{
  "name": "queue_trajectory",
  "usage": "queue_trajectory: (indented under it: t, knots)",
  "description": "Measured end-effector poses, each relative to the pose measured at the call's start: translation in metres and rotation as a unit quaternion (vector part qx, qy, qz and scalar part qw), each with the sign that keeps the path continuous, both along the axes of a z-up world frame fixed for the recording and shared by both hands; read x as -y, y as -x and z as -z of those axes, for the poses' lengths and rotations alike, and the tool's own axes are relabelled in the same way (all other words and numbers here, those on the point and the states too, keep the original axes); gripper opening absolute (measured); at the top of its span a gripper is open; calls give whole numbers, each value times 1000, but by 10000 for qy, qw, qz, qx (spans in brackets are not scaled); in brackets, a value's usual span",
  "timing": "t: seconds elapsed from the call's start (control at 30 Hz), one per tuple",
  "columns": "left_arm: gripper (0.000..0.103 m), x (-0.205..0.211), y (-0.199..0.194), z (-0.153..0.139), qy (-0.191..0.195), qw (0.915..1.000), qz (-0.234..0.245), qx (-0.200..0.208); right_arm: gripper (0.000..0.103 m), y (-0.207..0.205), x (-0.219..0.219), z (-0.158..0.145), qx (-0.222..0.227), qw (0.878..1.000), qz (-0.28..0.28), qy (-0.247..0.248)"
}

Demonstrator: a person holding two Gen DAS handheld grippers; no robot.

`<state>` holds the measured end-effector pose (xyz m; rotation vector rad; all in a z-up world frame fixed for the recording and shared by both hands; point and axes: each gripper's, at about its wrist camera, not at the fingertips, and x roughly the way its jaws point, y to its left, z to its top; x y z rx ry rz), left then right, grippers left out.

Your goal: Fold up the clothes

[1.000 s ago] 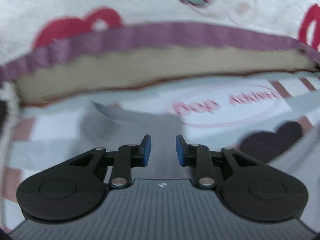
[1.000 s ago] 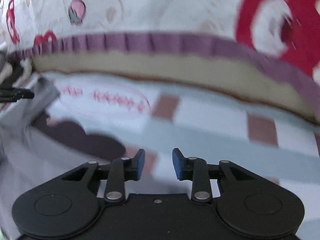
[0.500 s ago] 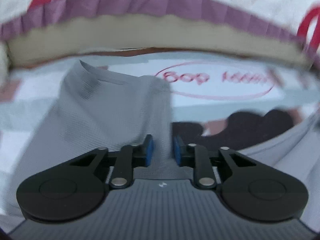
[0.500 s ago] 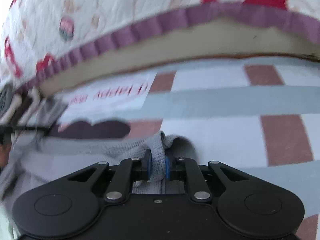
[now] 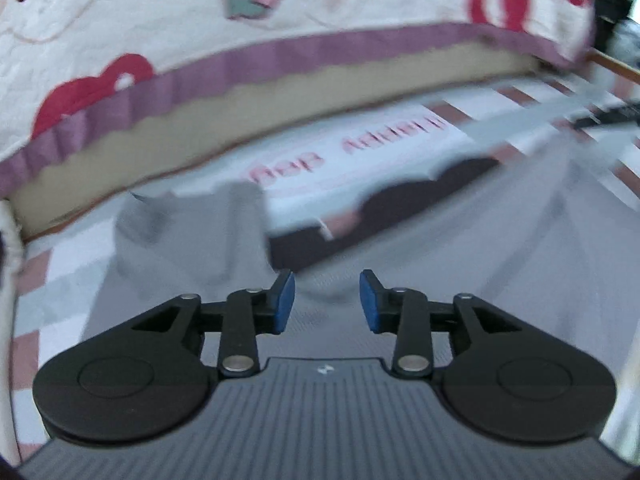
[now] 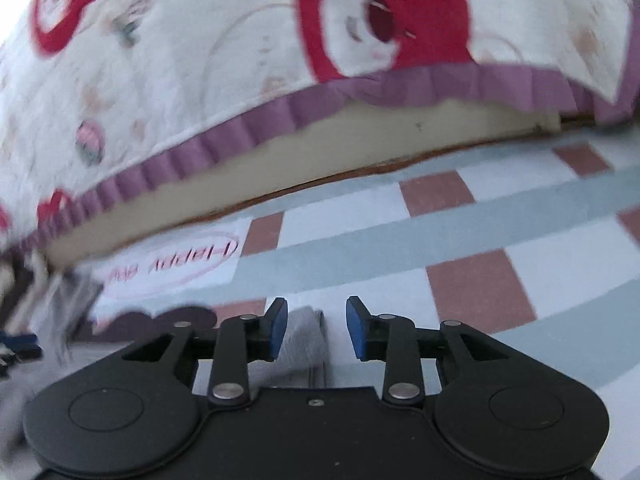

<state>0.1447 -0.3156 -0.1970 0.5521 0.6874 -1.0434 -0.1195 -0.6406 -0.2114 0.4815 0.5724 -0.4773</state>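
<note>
Place: a home bedroom, work going on at floor level.
Bed: straight ahead of both tongs runs a mattress edge (image 6: 360, 148), tan side showing.
Bedding: a white quilt (image 5: 160, 12) with red cartoon prints, strawberries and a purple frill (image 5: 320, 48) hangs over it.
Floor cover: a checked mat (image 6: 460, 240), pale blue, white and brick-red squares, spreads under and beyond the tongs.
Laundry: grey clothing (image 5: 192, 240) lies on the mat, just ahead.

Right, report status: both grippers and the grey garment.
Left gripper opening, off the cloth. Right gripper opening, grey garment fold loose between its fingers. Nothing in the way.
</note>
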Motion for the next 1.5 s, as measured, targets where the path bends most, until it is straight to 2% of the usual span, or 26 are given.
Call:
queue_trajectory:
  t: [0.1,0.17,0.23,0.3,0.33,0.37,0.47,0.6,0.7,0.8,0.9,0.97,1.03,1.07,1.13,1.23,1.3,1.37,1.43,1.5]
  knots:
    - [43,-16,14,2,-171,9995,260,-109,37,-6,-19,2,-462,9971,-563,207]
    - [44,-8,31,11,-697,9961,505,194,37,-12,-32,10,-815,9923,-914,175]
    - [45,9,62,21,-1325,9810,951,1049,38,-22,-45,17,-1072,9873,-1169,-37]
    - [49,23,85,33,-1663,9615,1215,1818,39,-32,-57,19,-1092,9863,-1235,-20]
    - [50,28,91,38,-1740,9552,1252,2039,39,-37,-61,19,-1088,9863,-1241,-15]
    - [51,32,92,40,-1736,9542,1197,2124,39,-40,-62,19,-1096,9867,-1198,1]
    - [56,38,83,38,-1656,9588,930,2111,39,-45,-65,20,-1129,9890,-949,93]
    - [56,44,55,40,-1632,9633,480,2076,39,-51,-67,24,-1138,9892,-789,487]
    - [56,49,34,35,-1476,9688,247,1976,39,-60,-58,24,-997,9914,-634,565]
    - [57,57,10,26,-1285,9777,10,1659,39,-69,-44,20,-858,9931,-396,699]
    - [62,63,-16,23,-1138,9864,-227,1160,39,-77,-21,15,-749,9954,-252,548]
    - [66,62,-36,24,-981,9914,-484,716,39,-85,-7,17,-764,9960,-212,415]
    - [69,56,-60,24,-731,9938,-834,19,39,-92,4,19,-828,9958,-198,340]
    - [69,50,-73,25,-570,9921,-1042,-407,39,-96,8,21,-883,9954,-206,322]
    - [69,36,-94,27,-209,9823,-1431,-1193,39,-100,12,25,-1010,9940,-258,341]
    - [69,11,-113,24,358,9662,-1815,-1796,41,-103,11,28,-1058,9932,-356,324]
    - [67,-8,-121,17,808,9562,-2097,-1877,49,-104,11,29,-1066,9929,-427,297]
    - [67,-26,-129,5,1080,9500,-2262,-1861,53,-105,9,30,-1092,9922,-503,324]
    - [68,-45,-129,-5,1223,9499,-2257,-1781,57,-109,7,31,-1140,9908,-587,432]
    - [69,-67,-122,-12,1164,9549,-2204,-1615,64,-113,7,32,-1167,9900,-615,506]
